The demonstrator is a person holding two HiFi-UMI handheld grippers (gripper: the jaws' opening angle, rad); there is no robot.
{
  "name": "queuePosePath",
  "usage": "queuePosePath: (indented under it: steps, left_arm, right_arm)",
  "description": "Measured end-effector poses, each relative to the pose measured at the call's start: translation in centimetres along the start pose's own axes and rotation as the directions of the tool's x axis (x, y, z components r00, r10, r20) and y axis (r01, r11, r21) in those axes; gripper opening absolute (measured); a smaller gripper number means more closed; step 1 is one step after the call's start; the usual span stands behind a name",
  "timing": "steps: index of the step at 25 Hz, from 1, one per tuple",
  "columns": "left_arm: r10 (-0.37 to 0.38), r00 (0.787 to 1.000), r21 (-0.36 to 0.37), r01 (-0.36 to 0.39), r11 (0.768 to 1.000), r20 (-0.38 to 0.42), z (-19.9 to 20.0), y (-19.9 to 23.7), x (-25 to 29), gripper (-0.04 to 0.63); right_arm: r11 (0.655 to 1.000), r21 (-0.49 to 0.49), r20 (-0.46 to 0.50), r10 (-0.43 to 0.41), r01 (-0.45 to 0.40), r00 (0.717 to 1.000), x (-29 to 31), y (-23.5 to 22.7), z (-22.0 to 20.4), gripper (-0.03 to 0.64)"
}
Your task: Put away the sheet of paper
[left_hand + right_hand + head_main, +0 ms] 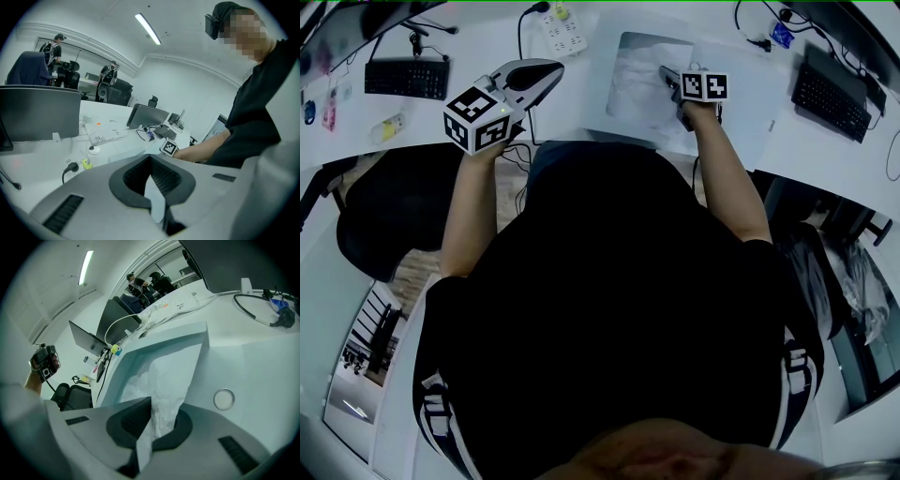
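The crumpled white sheet of paper lies partly in a shallow white tray on the desk. My right gripper is shut on its near edge. In the head view the right gripper reaches over the tray, where the sheet of paper rests. My left gripper is held up above the desk to the left, away from the tray. The left gripper has its jaws together, with a small white scrap of paper pinched between them.
A keyboard sits at the left and another keyboard at the right. A power strip lies behind the left gripper. A black chair stands to the left. A round disc and cables lie beside the tray.
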State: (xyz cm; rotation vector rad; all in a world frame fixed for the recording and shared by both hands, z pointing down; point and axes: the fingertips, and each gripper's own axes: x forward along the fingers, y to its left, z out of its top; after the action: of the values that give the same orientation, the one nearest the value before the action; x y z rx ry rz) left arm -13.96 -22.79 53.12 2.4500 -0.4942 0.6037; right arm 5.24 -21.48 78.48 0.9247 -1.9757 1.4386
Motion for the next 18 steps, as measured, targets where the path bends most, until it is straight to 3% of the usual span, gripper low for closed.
queuePosePath:
  steps: [18]
  left_arm:
    - [-0.025,0.999,-0.015,0.025,1.000,-0.031,-0.94,-0.10,0.22,0.021]
  right_arm:
    - [1.000,0.012,-0.008,0.020,-0.020,1.000,0.74,0.80,-0.14,0.015]
